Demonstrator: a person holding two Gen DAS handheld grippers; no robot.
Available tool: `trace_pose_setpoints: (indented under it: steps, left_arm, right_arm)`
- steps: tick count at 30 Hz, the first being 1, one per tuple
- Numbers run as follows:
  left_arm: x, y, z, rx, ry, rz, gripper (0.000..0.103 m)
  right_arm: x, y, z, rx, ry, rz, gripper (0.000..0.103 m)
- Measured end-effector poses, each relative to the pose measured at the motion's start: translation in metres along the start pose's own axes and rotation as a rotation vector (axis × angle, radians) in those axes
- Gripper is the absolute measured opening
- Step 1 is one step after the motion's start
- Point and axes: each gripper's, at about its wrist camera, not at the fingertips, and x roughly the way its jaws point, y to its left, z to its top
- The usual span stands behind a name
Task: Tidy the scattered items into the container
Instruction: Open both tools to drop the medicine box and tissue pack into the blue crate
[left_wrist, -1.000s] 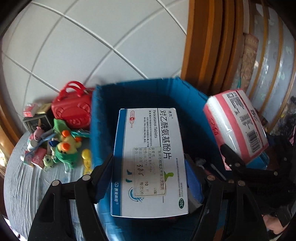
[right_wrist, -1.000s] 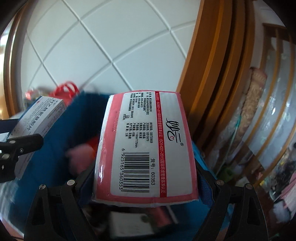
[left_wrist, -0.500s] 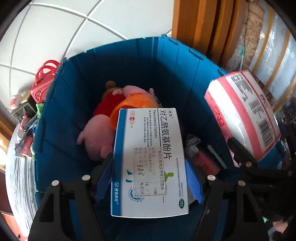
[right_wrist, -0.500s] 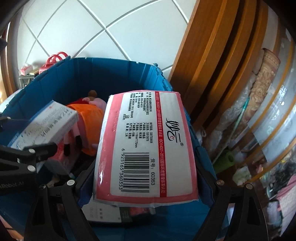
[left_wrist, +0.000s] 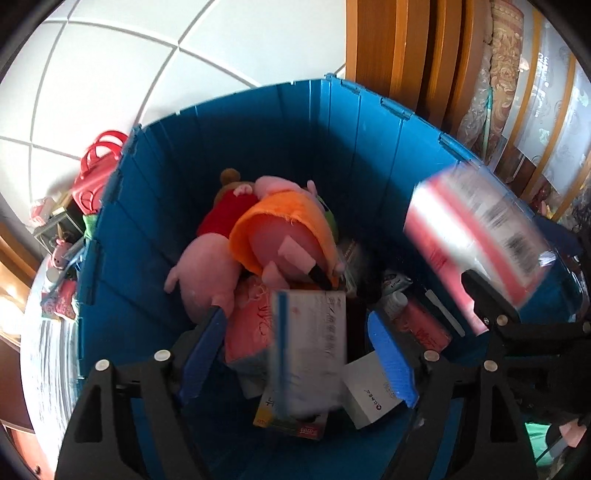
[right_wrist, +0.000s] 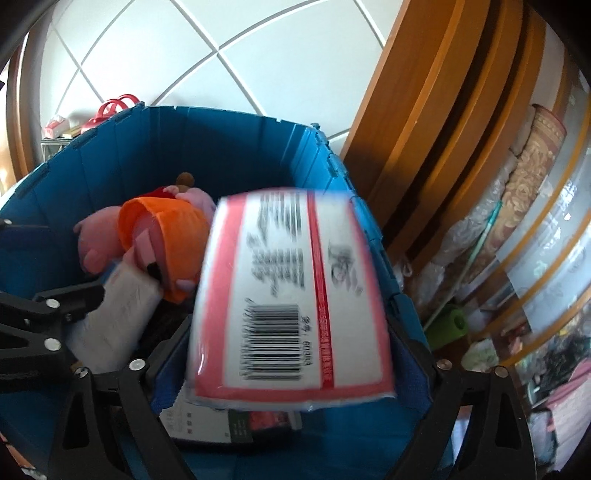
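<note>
Since the earlier frames both grippers have come down over the blue bin (left_wrist: 155, 236), and the two packs have slipped free of the pads that were clamping them. The left gripper (left_wrist: 295, 354) is opening, its blue pads (left_wrist: 391, 365) standing apart with gaps on both sides of the medicine box (left_wrist: 310, 347), which is blurring as it drops between them onto the clutter at the near end of the bin. The right gripper (right_wrist: 288, 373) is opening too, and the red-and-white tissue pack (right_wrist: 291, 291) is blurring between its jaws, tilting over the right side of the bin; whether the pads are touching it I cannot tell. Inside the bin, pink plush toys (left_wrist: 207, 266), one in an orange dress (left_wrist: 284, 218), are lying toward the far left, with small boxes (left_wrist: 373, 398) and packets on the floor near the grippers. A red toy bag (left_wrist: 96, 173) and small figures (left_wrist: 59, 254) are sitting outside the bin on its left.
</note>
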Motion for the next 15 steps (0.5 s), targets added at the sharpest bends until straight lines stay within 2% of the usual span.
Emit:
trace_pose_setpoints:
  steps: [2,15]
  left_arm:
    - [-0.002,0.0,0.0,0.003,-0.002,-0.001,0.079]
    - [-0.006,-0.002,-0.005,-0.011,-0.012,0.002,0.079]
  right_arm:
    - [-0.003,-0.002,0.001,0.0,-0.017,-0.01,0.101]
    - [-0.016,-0.006,-0.004,-0.014,-0.054,-0.003,0.101]
